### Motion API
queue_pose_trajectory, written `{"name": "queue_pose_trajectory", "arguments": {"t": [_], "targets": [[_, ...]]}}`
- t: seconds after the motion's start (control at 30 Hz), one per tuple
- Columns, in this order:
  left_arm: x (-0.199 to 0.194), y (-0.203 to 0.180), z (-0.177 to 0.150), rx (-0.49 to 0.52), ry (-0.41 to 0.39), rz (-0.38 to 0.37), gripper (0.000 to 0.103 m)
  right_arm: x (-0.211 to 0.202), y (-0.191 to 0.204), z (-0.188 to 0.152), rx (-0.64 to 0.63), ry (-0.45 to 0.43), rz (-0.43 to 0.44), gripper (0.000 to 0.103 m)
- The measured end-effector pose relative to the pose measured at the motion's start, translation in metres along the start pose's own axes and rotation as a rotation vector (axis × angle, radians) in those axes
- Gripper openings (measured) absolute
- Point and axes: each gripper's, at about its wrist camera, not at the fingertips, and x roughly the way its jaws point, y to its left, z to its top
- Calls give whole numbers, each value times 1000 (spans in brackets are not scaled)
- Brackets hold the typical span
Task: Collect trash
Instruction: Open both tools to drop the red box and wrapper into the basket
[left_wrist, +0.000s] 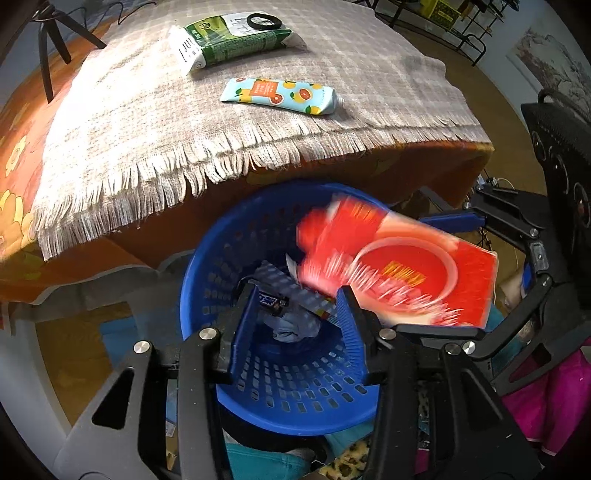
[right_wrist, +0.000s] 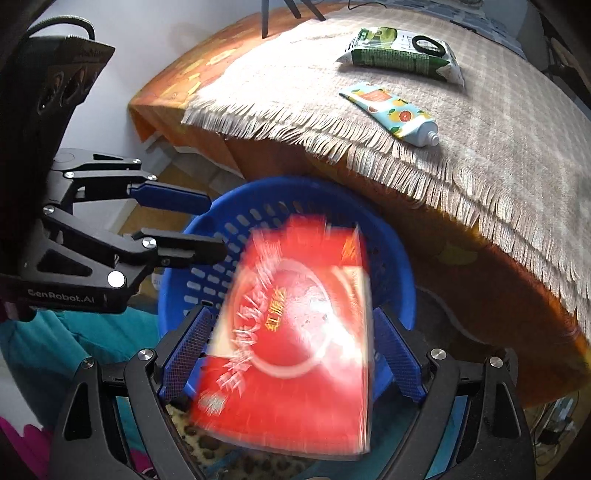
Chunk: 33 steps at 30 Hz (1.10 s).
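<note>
Right wrist view, surface: the surface (right_wrist: 517, 155) under a fringed cloth (right_wrist: 480, 122) rises above and beyond the blue basket (right_wrist: 221, 229).
Basket: it sits below the surface edge, holding wrappers.
Red packet: the red packet (right_wrist: 295, 343), blurred, lies between the right gripper (right_wrist: 291, 354) jaws, long axis pointing into the basket; the jaws look spread, contact unclear.
Left gripper: the left gripper (left_wrist: 295, 321) hangs over the basket, jaws released, empty.
Remaining trash: green pack (left_wrist: 236, 40) and tube (left_wrist: 280, 94) lie farther up the surface, the tube nearer.
</note>
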Motion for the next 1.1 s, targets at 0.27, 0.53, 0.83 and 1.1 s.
{"name": "queue_pose_trajectory", "arguments": {"t": [0.27, 0.53, 0.83, 1.1], "targets": [[0, 2, 0, -15, 1, -1, 44, 4, 0, 0, 13, 4, 23, 89], [-1, 3, 1, -21, -6, 0, 44, -4, -10, -1, 36, -11, 22, 89], [-8, 5, 5, -37, -43, 7, 57, -13, -20, 4, 69, -39, -2, 89], [-15, 8, 13, -53, -77, 5, 57, -29, -33, 11, 98, -83, -53, 89]]}}
